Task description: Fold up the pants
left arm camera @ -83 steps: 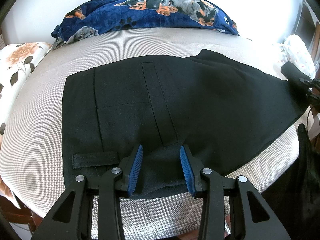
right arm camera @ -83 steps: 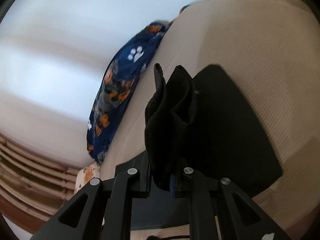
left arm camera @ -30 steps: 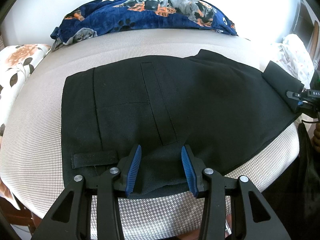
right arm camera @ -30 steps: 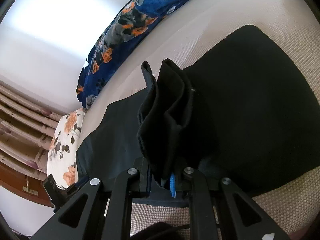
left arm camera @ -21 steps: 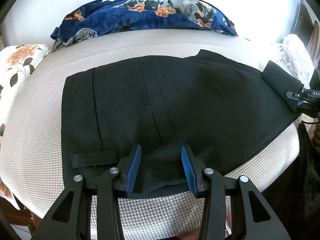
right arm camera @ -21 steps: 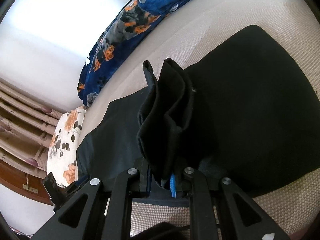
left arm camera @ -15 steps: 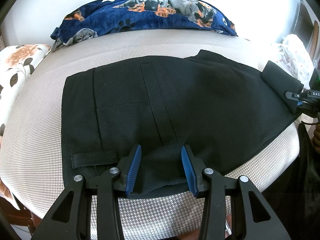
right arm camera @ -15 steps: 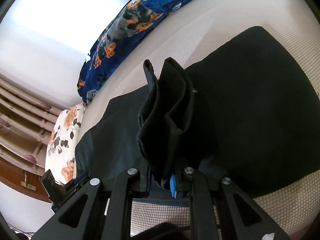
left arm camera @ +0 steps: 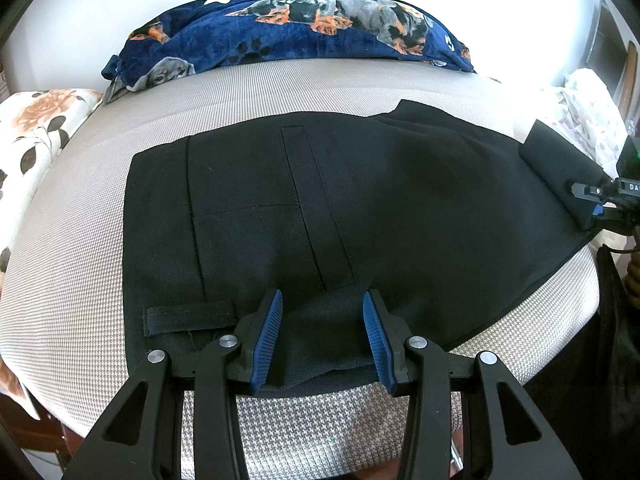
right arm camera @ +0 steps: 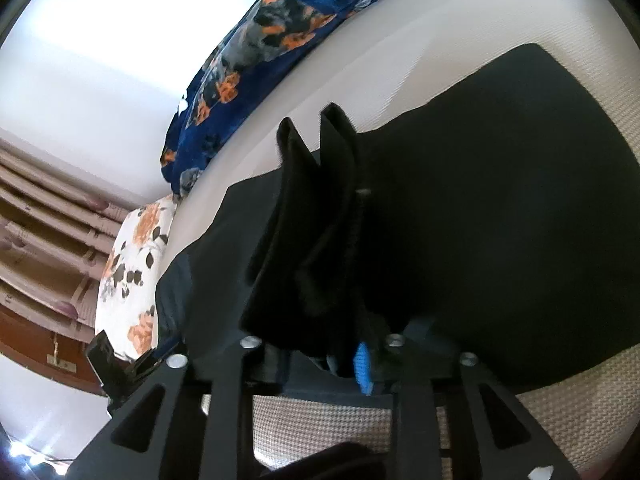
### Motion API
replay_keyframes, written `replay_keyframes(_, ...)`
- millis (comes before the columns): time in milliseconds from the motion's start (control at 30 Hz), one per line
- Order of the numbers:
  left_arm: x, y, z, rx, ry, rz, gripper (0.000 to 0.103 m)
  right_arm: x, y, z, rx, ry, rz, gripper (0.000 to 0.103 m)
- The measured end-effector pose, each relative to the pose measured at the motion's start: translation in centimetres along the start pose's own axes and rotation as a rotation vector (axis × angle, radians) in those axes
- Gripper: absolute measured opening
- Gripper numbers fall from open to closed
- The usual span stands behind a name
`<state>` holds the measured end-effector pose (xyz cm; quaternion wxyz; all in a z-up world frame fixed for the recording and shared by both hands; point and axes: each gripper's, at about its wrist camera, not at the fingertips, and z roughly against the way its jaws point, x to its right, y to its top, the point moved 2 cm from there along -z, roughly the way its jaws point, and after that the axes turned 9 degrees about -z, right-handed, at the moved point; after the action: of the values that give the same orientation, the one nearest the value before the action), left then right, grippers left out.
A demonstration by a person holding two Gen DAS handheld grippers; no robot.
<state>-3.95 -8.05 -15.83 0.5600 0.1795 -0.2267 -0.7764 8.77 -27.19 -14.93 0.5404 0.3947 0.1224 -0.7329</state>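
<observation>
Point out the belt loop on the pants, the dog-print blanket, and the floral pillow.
belt loop (left arm camera: 188, 319): left wrist view, middle of the strip.
dog-print blanket (left arm camera: 288, 28): left wrist view, blue plush centre.
floral pillow (left arm camera: 36, 120): left wrist view, its top face.

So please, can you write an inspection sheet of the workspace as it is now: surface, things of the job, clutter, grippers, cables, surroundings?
Surface: beige woven mattress, pants spread across it.
Job's things: black pants lying flat; one end lifted and bunched at the right.
Clutter: blue dog-print blanket along the far edge; floral pillow at the left; white patterned cloth at the right.
Grippers: left gripper open, its fingers either side of the pants' near edge; right gripper shut on the bunched pants end.
Cables: nothing seen.
Surroundings: white wall behind; pleated curtain in the right wrist view.
</observation>
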Motion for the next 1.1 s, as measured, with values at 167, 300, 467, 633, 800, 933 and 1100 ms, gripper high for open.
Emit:
replay_keyframes(167, 0.0, 0.0, 0.0, 0.001, 0.0, 0.0, 0.043, -0.7, -0.3, -0.4, -0.021, 0.004, 0.023, 0.048)
replay_keyframes(300, 0.0, 0.0, 0.0, 0.001, 0.0, -0.001, 0.044, -0.7, -0.5, -0.5, -0.035, 0.027, 0.014, 0.057)
replay_keyframes(467, 0.1, 0.0, 0.0, 0.001, 0.0, -0.001, 0.044, -0.5, -0.5, -0.6, -0.048, 0.059, -0.008, 0.06)
replay_keyframes(633, 0.1, 0.0, 0.0, 0.001, 0.0, -0.001, 0.044, -0.4, -0.6, -0.6, -0.066, 0.095, -0.026, 0.067)
replay_keyframes(800, 0.1, 0.0, 0.0, 0.002, 0.0, -0.002, 0.044, -0.5, -0.8, -0.9, -0.083, 0.108, -0.028, 0.067)
replay_keyframes(933, 0.1, 0.0, 0.0, 0.002, 0.0, -0.002, 0.044, -0.6, -1.0, -1.0, -0.081, 0.113, -0.035, 0.067)
replay_keyframes(1100, 0.1, 0.0, 0.0, 0.002, 0.0, -0.002, 0.044, -0.5, -1.1, -1.1, -0.081, 0.114, -0.035, 0.067)
